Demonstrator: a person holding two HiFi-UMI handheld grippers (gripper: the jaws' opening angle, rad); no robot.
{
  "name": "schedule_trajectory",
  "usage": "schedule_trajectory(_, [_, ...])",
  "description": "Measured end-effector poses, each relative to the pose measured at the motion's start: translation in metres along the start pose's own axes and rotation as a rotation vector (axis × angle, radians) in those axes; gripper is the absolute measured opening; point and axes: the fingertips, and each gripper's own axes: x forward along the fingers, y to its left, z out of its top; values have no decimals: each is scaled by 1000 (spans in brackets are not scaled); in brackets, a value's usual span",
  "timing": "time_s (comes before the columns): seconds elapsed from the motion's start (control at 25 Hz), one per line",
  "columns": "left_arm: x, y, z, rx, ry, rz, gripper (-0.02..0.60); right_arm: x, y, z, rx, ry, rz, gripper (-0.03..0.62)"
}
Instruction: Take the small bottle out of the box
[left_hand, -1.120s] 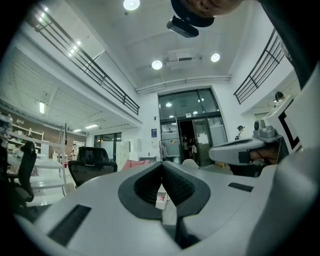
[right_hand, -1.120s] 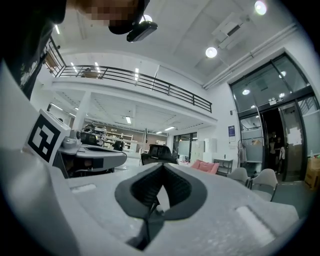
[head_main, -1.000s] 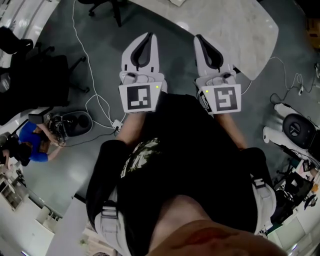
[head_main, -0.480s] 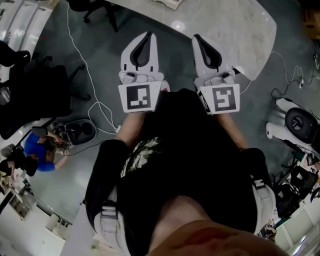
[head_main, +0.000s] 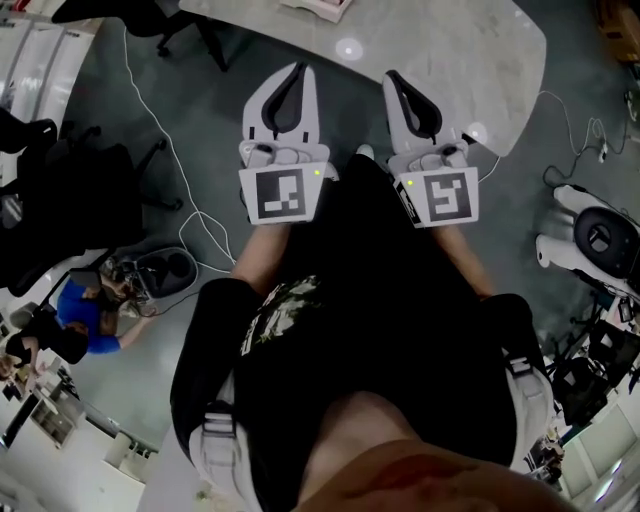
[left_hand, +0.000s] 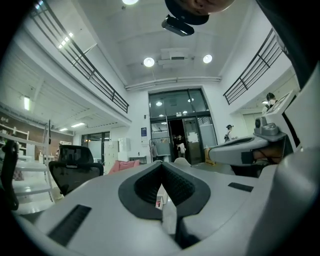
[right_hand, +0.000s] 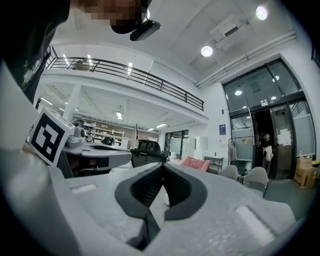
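No small bottle and no box can be made out in any view. In the head view my left gripper (head_main: 295, 70) and my right gripper (head_main: 391, 76) are held side by side in front of my black shirt, above the grey floor, just short of the white table (head_main: 450, 45). Both point away from me, level with the room. The jaws of each are shut tip to tip with nothing between them. The left gripper view shows its shut gripper (left_hand: 161, 164) facing glass doors; the right gripper view shows its shut gripper (right_hand: 162, 165) facing a hall.
A flat white and red thing (head_main: 318, 8) lies at the table's far edge. A black office chair (head_main: 60, 190) and cables (head_main: 190, 215) are on the floor at left. A white machine (head_main: 598, 240) stands at right. A person in blue (head_main: 88, 318) crouches lower left.
The head view has shifted: the table's edge sits a little lower and nearer the gripper tips, and the floor items have slid. Both grippers stay shut, side by side.
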Motion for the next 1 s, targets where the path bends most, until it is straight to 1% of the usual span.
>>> schedule_trajectory(0.2, [-5, 20, 3, 1, -15, 27, 14, 15, 10, 4, -6, -16, 13, -5])
schedule_trajectory(0.4, [-12, 26, -7, -3, 16, 22, 14, 18, 13, 4, 1, -11, -5, -5])
schedule_trajectory(0.68, [2, 24, -16, -13, 24, 7, 14, 20, 9, -13, 15, 23, -7, -5])
schedule_trajectory(0.84, [18, 27, -15, 0, 15, 6, 14, 33, -2, -16, 23, 10, -6, -5])
schedule_trajectory(1.0, [35, 38, -13, 5, 28, 6, 14, 58, -10, -12, 32, -8, 3, -5])
